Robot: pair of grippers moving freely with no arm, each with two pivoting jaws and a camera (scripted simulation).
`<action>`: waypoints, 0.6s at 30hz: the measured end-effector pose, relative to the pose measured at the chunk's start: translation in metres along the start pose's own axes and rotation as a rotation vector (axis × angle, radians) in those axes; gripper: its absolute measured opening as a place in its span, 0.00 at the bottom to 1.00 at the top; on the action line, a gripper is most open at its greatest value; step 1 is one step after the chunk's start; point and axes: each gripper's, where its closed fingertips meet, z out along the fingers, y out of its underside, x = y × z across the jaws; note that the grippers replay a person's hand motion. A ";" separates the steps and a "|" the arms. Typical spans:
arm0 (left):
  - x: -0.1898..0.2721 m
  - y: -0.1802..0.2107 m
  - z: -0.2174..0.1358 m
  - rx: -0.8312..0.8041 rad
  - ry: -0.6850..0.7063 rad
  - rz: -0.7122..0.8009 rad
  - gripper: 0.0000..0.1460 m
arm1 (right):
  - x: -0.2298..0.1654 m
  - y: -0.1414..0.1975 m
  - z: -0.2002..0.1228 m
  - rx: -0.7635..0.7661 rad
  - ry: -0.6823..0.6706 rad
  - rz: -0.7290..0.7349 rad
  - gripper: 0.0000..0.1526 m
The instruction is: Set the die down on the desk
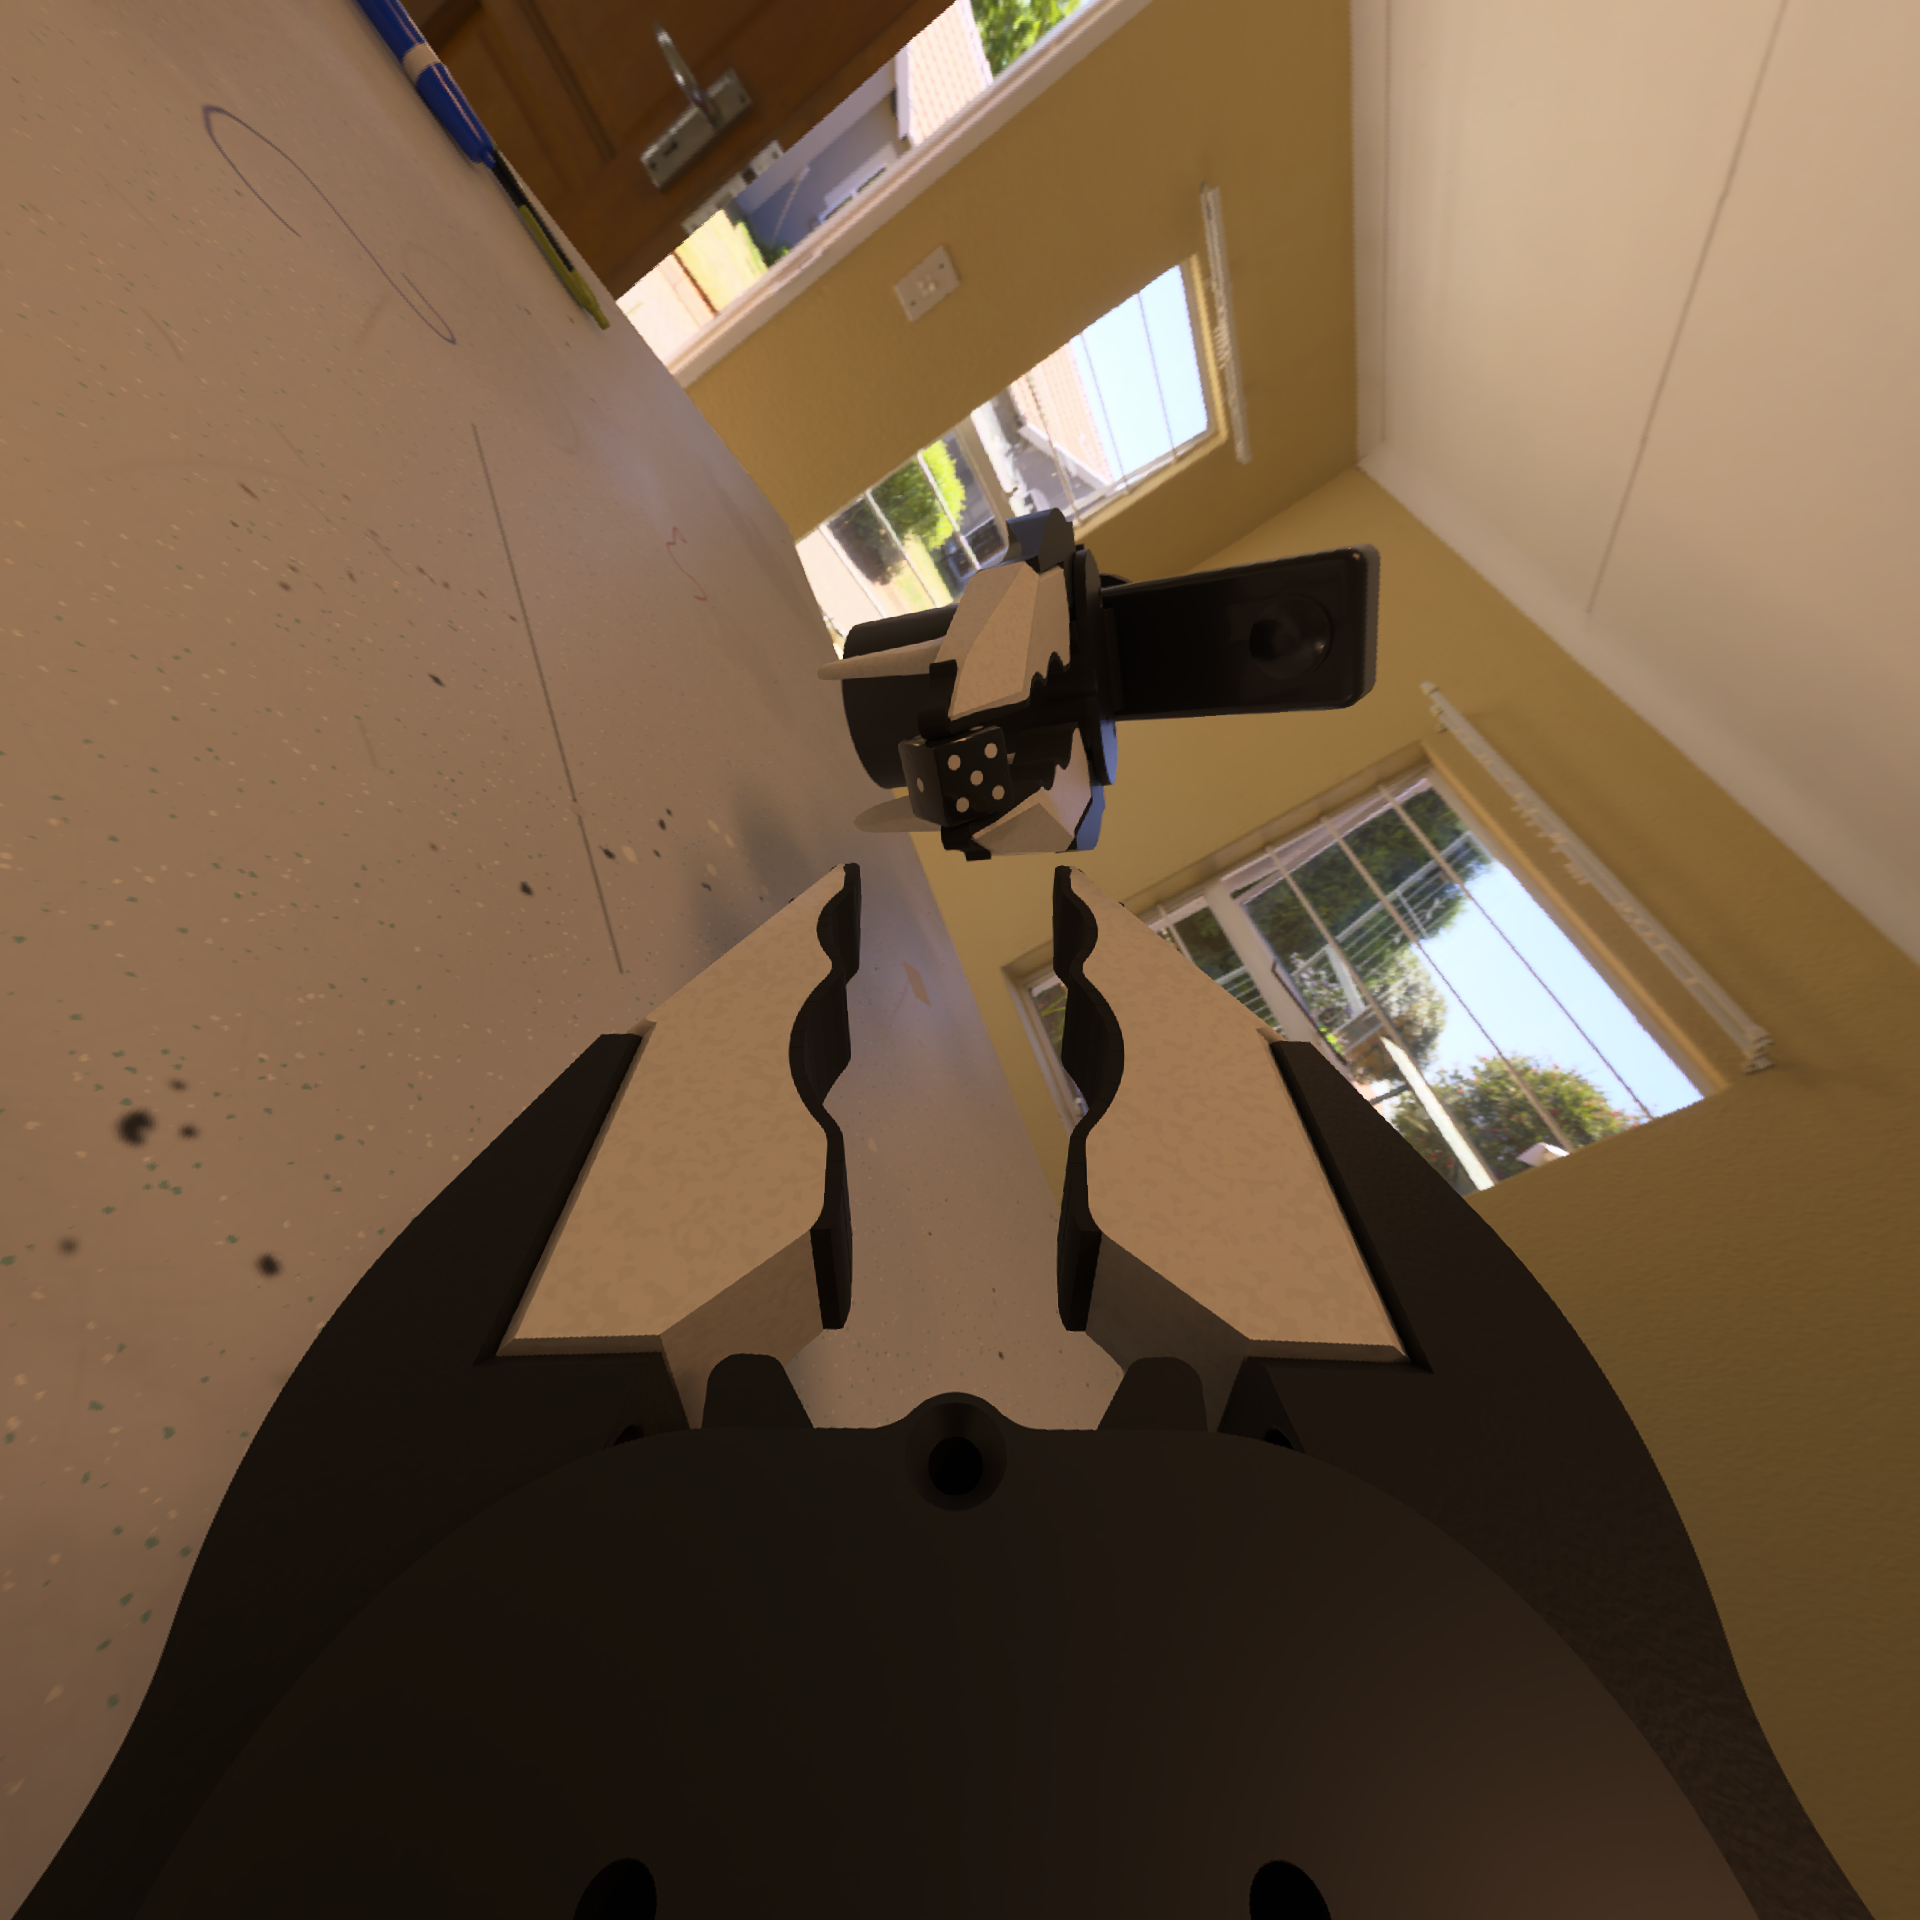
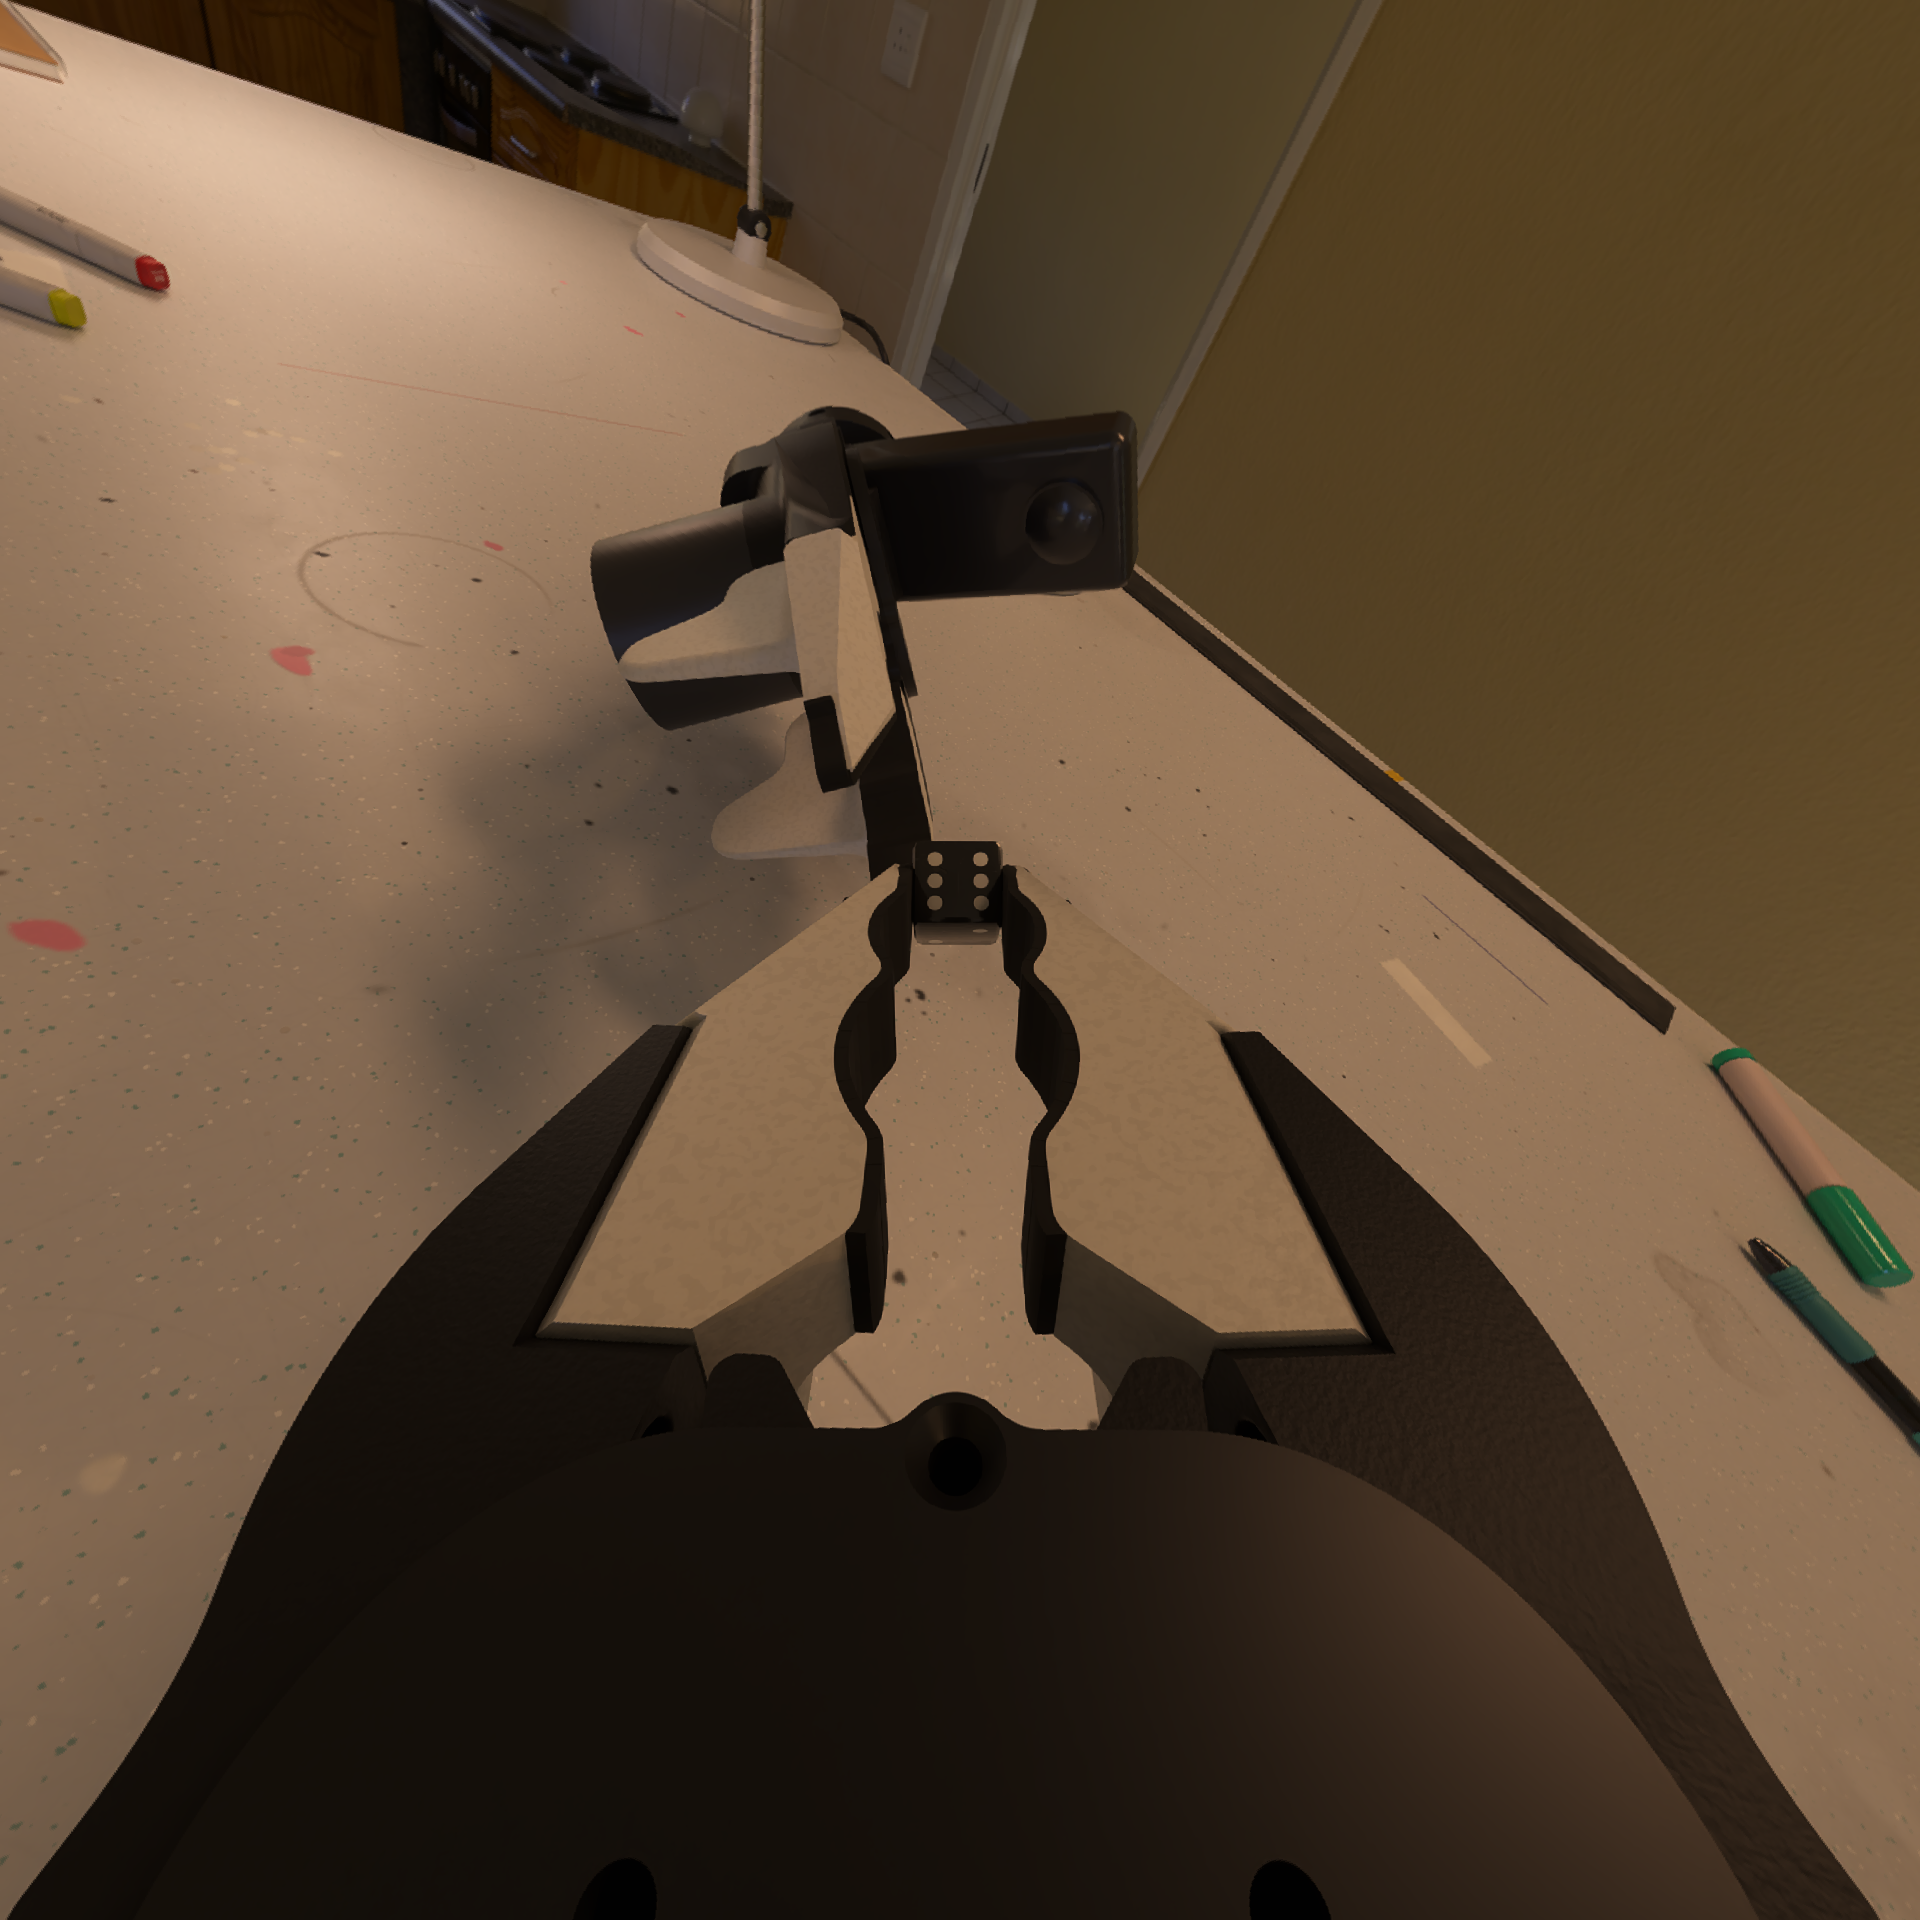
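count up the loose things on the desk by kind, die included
Black die with white pips, in the right gripper: 1
Marker pens, red-capped, yellow-capped, green-capped: 3
Thin green pen: 1
White lamp base: 1
Total: 6

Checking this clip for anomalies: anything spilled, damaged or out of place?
Only the desk surface: paint-like specks, pink blotches and pen lines mark it. Otherwise, the right gripper holds the black die squarely at its fingertips; markers lie flat.
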 end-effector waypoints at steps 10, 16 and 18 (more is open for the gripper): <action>-0.012 -0.005 -0.017 -0.008 -0.127 0.065 0.28 | 0.027 0.037 -0.029 -0.113 0.073 0.160 0.11; -0.024 -0.003 -0.020 -0.049 -0.239 0.123 0.28 | 0.010 0.089 -0.043 -0.333 -0.035 0.378 0.11; -0.025 -0.002 -0.018 -0.055 -0.235 0.117 0.27 | -0.001 0.097 -0.040 -0.379 -0.074 0.396 0.11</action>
